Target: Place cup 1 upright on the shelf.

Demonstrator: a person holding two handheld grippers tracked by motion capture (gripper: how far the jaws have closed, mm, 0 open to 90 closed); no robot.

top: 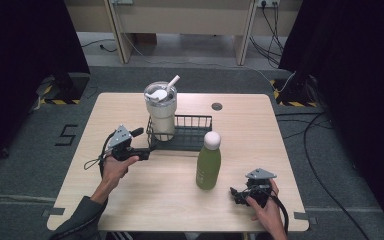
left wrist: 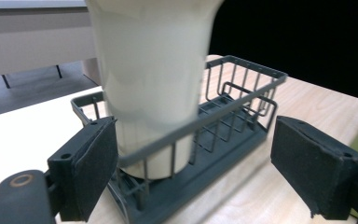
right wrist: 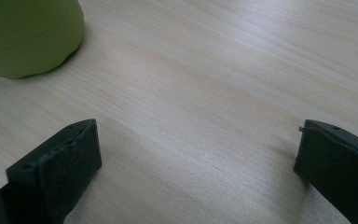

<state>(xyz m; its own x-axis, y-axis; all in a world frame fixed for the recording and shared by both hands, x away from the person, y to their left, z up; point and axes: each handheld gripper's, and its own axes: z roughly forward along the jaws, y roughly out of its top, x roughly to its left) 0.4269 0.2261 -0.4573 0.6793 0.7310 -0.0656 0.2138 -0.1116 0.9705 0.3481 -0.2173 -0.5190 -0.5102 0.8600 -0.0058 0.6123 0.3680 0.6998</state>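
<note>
At the left of the bench (top: 130, 200), the left gripper (top: 142, 150) sits level with the near-left corner of the dark wire basket (top: 192, 131), its fingers (left wrist: 91, 165) spread wide and holding nothing. In the left gripper view the basket's corner and the cream tumbler (left wrist: 149, 84) standing inside it lie between the two pads; the left pad is just beside the wire and may touch it, and the right pad is well apart from it.

The tumbler stands upright in the basket's left end, with a lid and a straw (top: 172, 81) on top. It looks smooth, rigid and top-heavy: wide above, narrower at the foot. If it is full it will likely be heavy and could slip in flat pads, so I judge the narrower lower body, above the basket rim, the safer place to grip, squarely across. The basket itself is likely light and stiff; its rim wire (left wrist: 214, 114) offers a firm pinch, though dragging it could tip the tumbler.

Right of the basket and nearer, the green bottle (top: 208, 165) with a white cap stands upright on the bare wood, apart from the basket. It too looks hard and slick.

At the near right, the right gripper (top: 241, 194) rests low over the bench, fingers (right wrist: 58, 168) spread and empty, the bottle's base near its left finger.
</note>
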